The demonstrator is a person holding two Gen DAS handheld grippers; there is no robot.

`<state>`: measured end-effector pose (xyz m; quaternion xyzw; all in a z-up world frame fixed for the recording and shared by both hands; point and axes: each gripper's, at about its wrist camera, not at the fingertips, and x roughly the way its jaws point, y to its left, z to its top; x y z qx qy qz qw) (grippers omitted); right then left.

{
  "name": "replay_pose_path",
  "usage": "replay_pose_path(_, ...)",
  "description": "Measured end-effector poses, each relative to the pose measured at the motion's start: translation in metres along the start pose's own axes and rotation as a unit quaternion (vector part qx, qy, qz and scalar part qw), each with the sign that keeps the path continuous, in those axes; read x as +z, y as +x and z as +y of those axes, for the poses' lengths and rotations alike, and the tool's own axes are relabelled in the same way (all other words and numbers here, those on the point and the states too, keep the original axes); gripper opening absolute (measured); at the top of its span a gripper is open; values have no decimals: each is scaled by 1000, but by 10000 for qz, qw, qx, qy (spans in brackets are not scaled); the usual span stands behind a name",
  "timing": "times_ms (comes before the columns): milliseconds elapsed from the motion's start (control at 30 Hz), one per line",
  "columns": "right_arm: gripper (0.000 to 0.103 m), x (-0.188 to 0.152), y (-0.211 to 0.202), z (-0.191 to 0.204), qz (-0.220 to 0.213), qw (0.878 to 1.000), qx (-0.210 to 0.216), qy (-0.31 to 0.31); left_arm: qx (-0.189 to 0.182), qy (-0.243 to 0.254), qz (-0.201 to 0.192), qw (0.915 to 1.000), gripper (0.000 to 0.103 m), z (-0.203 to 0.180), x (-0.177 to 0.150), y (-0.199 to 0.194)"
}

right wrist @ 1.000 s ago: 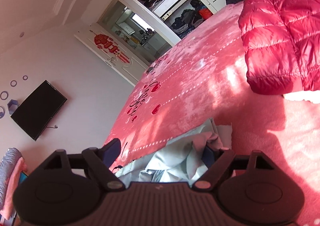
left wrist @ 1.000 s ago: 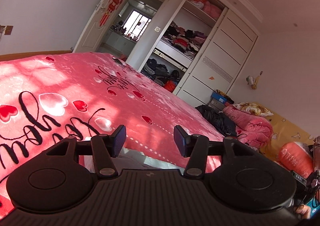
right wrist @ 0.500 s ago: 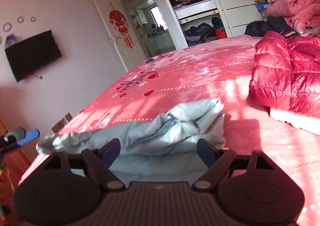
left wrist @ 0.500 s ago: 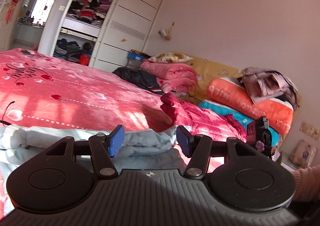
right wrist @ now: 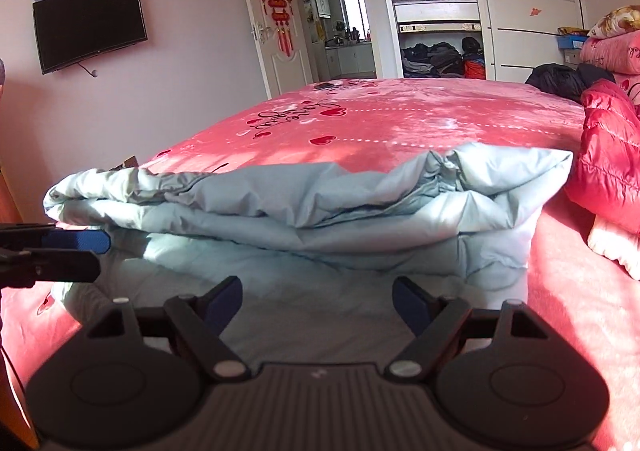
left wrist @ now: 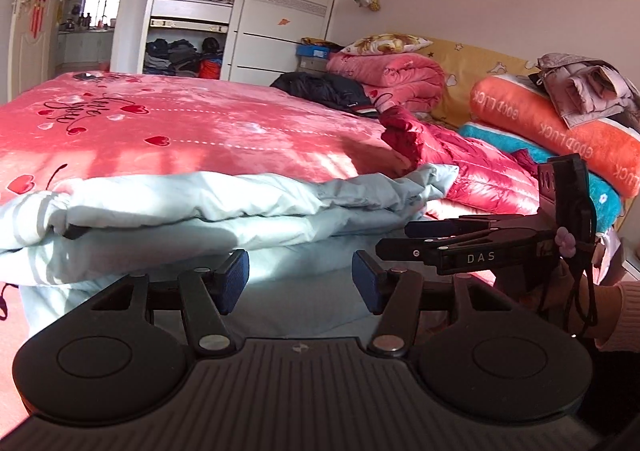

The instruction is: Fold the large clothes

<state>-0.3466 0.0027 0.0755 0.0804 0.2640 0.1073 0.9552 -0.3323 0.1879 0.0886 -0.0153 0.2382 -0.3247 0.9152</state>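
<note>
White capitals "DAS" stand on the side of the black plastic right gripper (left wrist: 412,241), seen in the left wrist view. "GOOD LUCK", in pale capitals, repeated along its length and appearing upside down from this angle, runs on the rolled orange plush blanket (left wrist: 560,131) at the head of the bed. Black looping script among red hearts is printed on the pink fleece bedspread (left wrist: 200,131); it reads roughly as "Love you", though the letters lie inverted and foreshortened, so the wording is not certain. The same script shows in the right wrist view on that bedspread (right wrist: 400,119). The red hanging door ornament (right wrist: 276,7) bears a figure too small to read.
</note>
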Motion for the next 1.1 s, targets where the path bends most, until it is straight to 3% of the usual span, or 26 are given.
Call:
replay_pose_path(267,83,18,28,-12,-119,9993,-355,86,864,-262,-381,9952,68,31,20,16)
replay_pose_path(433,83,27,40,-24,-118,9984,-442,323,1454,-442,-514,9871,68,48,29,25)
replay_pose_path(667,84,30,63,-34,49,9973,-570,469,2305,-719,-130,9703,68,64,25,43)
replay_pose_path(1100,93,30,97,-29,212,9975,-677,28,2895,-828,656,9513,72,71,1,47)
